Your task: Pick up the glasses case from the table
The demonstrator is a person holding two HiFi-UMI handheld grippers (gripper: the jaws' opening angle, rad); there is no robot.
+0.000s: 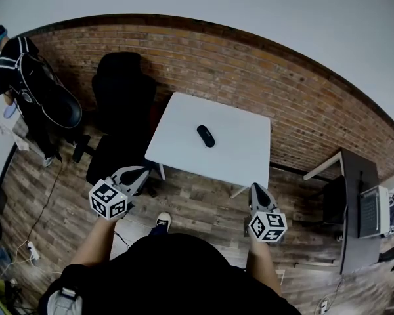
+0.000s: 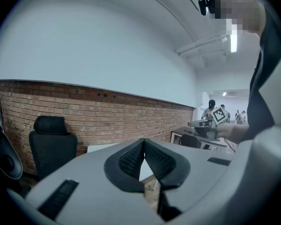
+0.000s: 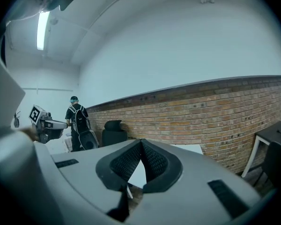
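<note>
A dark oval glasses case (image 1: 205, 136) lies near the middle of a white square table (image 1: 243, 169). My left gripper (image 1: 140, 172) hovers off the table's near left corner, over the floor, jaws shut and empty. Short of the table's near right edge is my right gripper (image 1: 257, 188), likewise shut on nothing. In the left gripper view the black ribbed pads (image 2: 132, 161) meet at their tips, with a strip of the table (image 2: 102, 147) behind them. In the right gripper view the pads (image 3: 127, 161) also touch, with the table (image 3: 192, 148) beyond. The case is hidden in both gripper views.
A black office chair (image 1: 121, 104) stands left of the table against the brick wall. A dark desk with a laptop (image 1: 374, 210) sits at the right. A person with a backpack (image 1: 26, 77) stands far left. Cables (image 1: 27, 247) lie on the wooden floor.
</note>
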